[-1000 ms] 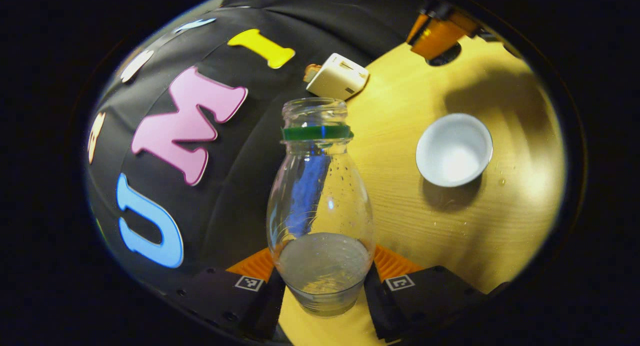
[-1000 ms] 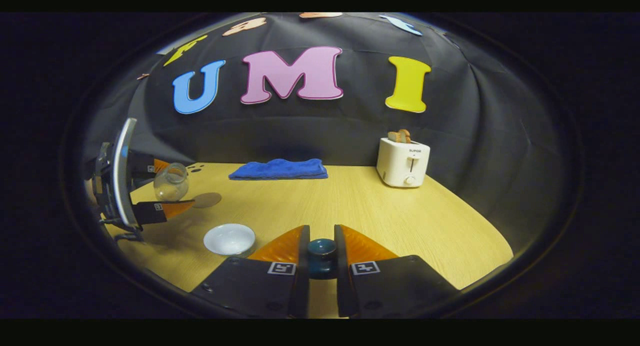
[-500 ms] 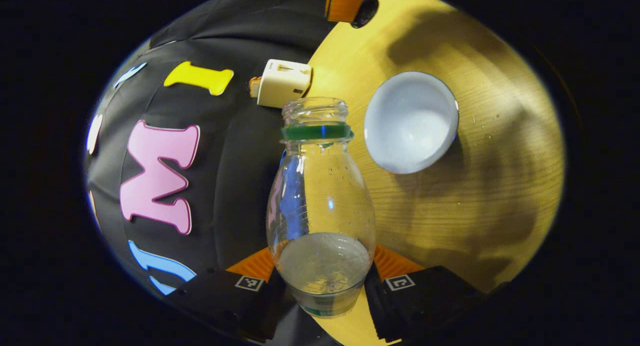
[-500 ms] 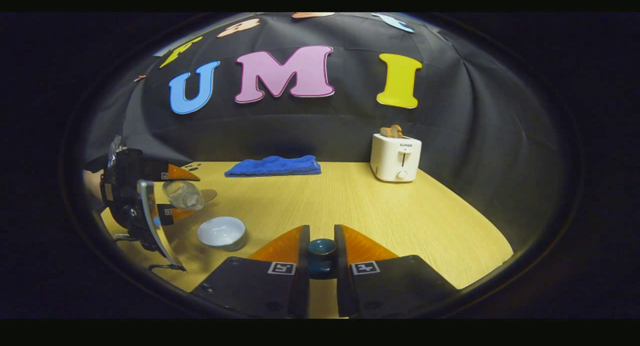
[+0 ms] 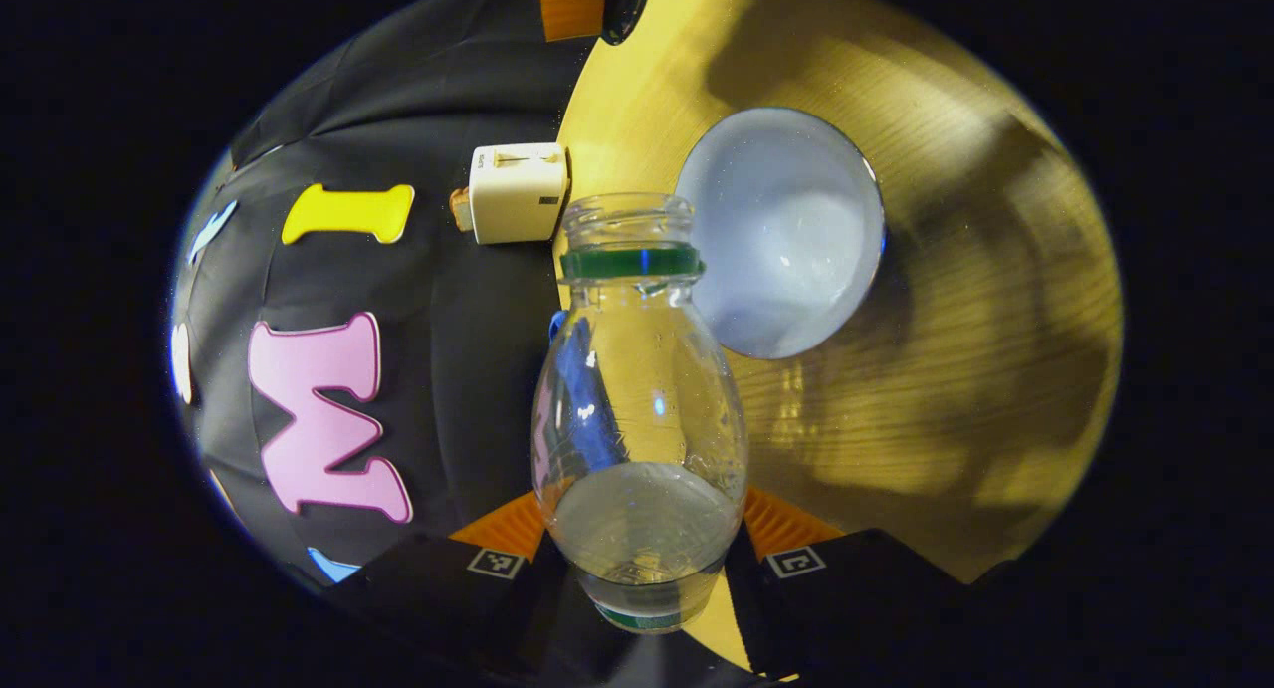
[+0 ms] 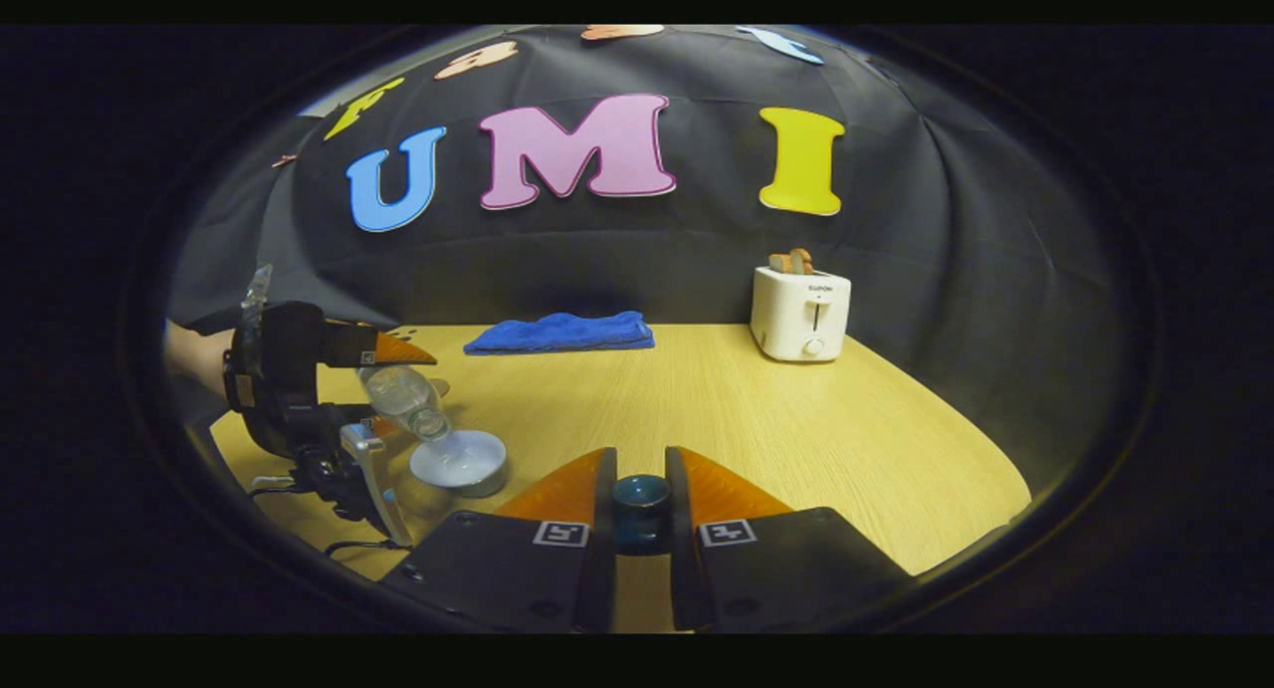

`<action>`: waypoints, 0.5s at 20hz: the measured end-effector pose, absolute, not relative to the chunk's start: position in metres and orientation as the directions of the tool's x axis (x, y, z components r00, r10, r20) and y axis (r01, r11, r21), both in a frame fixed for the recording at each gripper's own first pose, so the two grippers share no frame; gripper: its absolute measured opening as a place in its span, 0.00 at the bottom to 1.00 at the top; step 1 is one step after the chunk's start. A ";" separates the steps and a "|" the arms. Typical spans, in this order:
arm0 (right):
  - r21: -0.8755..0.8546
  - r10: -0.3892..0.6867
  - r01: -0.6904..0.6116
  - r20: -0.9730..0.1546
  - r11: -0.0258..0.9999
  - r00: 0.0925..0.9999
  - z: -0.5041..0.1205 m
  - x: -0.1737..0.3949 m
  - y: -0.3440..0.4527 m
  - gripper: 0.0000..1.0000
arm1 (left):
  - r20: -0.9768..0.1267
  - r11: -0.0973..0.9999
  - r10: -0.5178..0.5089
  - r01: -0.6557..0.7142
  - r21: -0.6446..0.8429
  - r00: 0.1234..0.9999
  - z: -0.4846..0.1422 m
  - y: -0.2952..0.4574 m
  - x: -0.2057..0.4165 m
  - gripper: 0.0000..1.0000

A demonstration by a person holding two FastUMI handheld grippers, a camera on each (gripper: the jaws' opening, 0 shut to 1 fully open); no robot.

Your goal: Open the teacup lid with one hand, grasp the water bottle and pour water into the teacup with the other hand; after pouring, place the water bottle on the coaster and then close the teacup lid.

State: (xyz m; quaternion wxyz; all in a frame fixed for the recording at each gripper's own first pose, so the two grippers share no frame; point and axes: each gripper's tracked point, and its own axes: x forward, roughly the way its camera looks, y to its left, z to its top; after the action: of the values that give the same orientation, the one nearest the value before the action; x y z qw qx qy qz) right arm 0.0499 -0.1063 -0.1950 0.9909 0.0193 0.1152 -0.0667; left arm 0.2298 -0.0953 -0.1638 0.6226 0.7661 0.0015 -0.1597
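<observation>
Tipping further now, the bottle [image 5: 639, 399] comes over toward the cup, and the cup has slid in close beside the bottle's neck in the left gripper view, where a second ago it sat well off to the side. The left gripper [image 5: 642, 569] has both fingers pressed on the bottle's base, water pooled down at that end. From those fingers the bottle's long axis runs straight out to the open mouth, and the white cup [image 5: 781, 232] lies just past that mouth and a touch to one side. In the right gripper view the picture is clearer: the left gripper [image 6: 383, 389] holds the bottle [image 6: 403, 399] slanted, mouth down, right over the cup [image 6: 460, 462] on the desk [image 6: 717, 399]. No stream is visible yet, as far as I can tell.

Over on the other side, the right gripper [image 6: 641, 509] has its fingers closed narrow on the dark lid knob [image 6: 641, 494], held clear of the cup. My read: pour is about to start, and more tilt is what it needs.
</observation>
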 end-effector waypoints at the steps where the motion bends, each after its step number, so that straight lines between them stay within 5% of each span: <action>1: 0.024 -0.127 0.136 -0.232 0.990 0.964 -0.196 0.049 -0.106 0.20 | -0.241 -0.245 -0.196 0.190 0.951 0.951 -0.162 -0.094 0.230 0.73; 5: 0.024 -0.137 0.147 -0.226 0.989 0.964 -0.196 0.048 -0.107 0.31 | -0.242 -0.313 -0.208 0.170 0.934 0.948 -0.157 -0.098 0.237 0.73; 7: 0.031 -0.144 0.154 -0.226 0.988 0.964 -0.195 0.047 -0.108 0.20 | -0.247 -0.333 -0.203 0.170 0.927 0.948 -0.156 -0.094 0.239 0.73; 10: 0.043 -0.148 0.162 -0.224 0.986 0.963 -0.194 0.047 -0.109 0.20 | -0.232 -0.359 -0.210 0.146 0.922 0.950 -0.152 -0.099 0.240 0.74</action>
State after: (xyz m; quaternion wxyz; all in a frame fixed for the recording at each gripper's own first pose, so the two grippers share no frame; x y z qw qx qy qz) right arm 0.0471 -0.1087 -0.1936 0.9903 0.0303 0.1105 -0.0783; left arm 0.2405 -0.0990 -0.1524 0.5658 0.8091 -0.0201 -0.1573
